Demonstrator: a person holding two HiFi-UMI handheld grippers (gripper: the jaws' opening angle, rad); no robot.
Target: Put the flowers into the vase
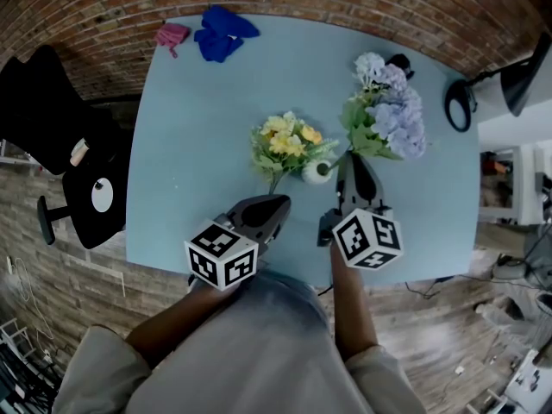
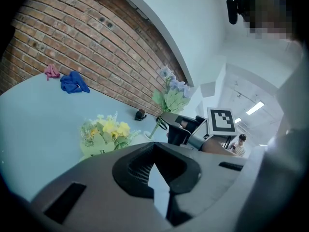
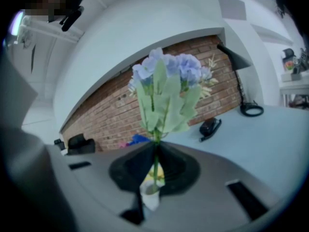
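On my far left a pink cloth (image 1: 172, 34) and a blue cloth (image 1: 222, 31) lie near the back edge of the light blue tabletop (image 1: 190, 145), well apart from the work. My left gripper (image 1: 278, 203) hovers low over the near side with its fingers (image 2: 137, 166) pressed together on nothing. Just ahead of it a bunch of yellow flowers (image 1: 285, 141) lies on the tabletop, its stem pointing back at the gripper's tip.

Just to the right of that bunch is the small white vase (image 1: 316, 172), between the two grippers' tips. My right gripper (image 1: 348, 158) has its fingers (image 3: 137, 166) clamped on the green stem of the blue-purple flowers (image 1: 392, 110). The blooms rise above and beyond the fingers, and in the right gripper view the stem's lower end reaches down to the vase's mouth. A black lamp (image 1: 470, 93) stands at the right edge.
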